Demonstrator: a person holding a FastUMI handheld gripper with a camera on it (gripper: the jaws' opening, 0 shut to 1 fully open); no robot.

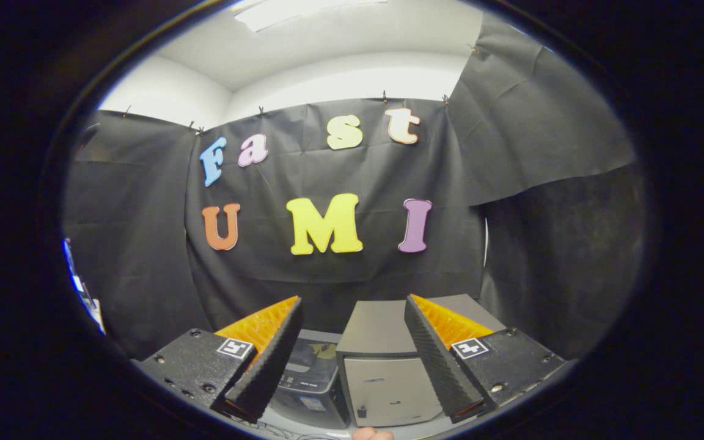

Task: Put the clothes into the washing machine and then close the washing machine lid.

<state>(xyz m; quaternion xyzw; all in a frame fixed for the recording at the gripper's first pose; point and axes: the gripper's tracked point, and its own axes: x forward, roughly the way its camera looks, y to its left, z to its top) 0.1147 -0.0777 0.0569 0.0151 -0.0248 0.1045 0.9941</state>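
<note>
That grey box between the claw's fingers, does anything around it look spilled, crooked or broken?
Nothing stands out. The grey box stands square beside a darker machine whose lid looks shut. The claw is open and holds nothing, its fingers spread just before both.

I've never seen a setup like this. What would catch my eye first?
Probably the gripper, its two ridged fingers spread open with nothing between them. Seen through that gap, a grey box-shaped appliance stands just ahead, with a darker machine beside it. Behind both hangs the booth's black cloth wall.
</note>
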